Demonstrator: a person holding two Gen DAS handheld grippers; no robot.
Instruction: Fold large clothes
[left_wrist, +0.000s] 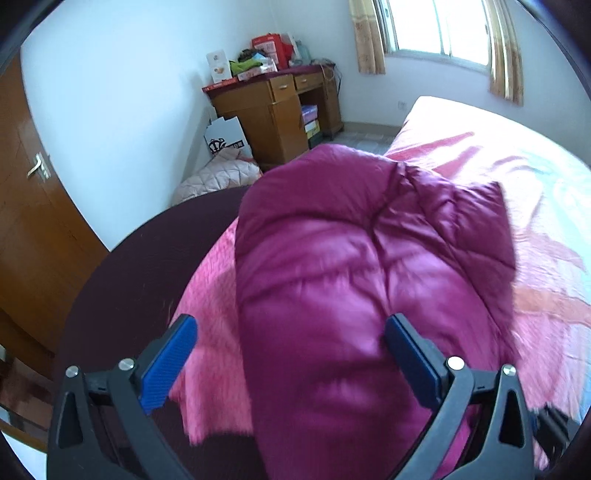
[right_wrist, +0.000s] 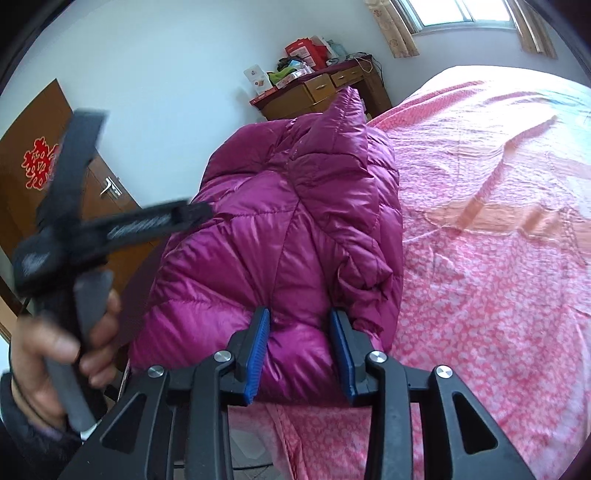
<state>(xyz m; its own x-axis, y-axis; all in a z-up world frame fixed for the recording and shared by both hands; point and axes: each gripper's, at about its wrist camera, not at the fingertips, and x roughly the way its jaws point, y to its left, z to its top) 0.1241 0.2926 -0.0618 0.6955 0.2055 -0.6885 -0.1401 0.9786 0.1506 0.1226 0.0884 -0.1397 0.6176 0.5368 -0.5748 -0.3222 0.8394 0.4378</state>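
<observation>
Magenta down jacket (right_wrist: 280, 229) lies bundled on the pink bedspread (right_wrist: 480, 258): puffy, light, slippery (it will spring back). Left gripper (left_wrist: 291, 354) hovers wide, holding nothing; right gripper (right_wrist: 301, 354) pinches the near hem, the firmest hold.

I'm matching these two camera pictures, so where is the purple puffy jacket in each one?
Left wrist view: purple jacket fills the centre, running down between the open blue pads.
Right wrist view: jacket centre-left, its near edge pinched by the right gripper.
Shared landmark: wooden desk behind it.
</observation>
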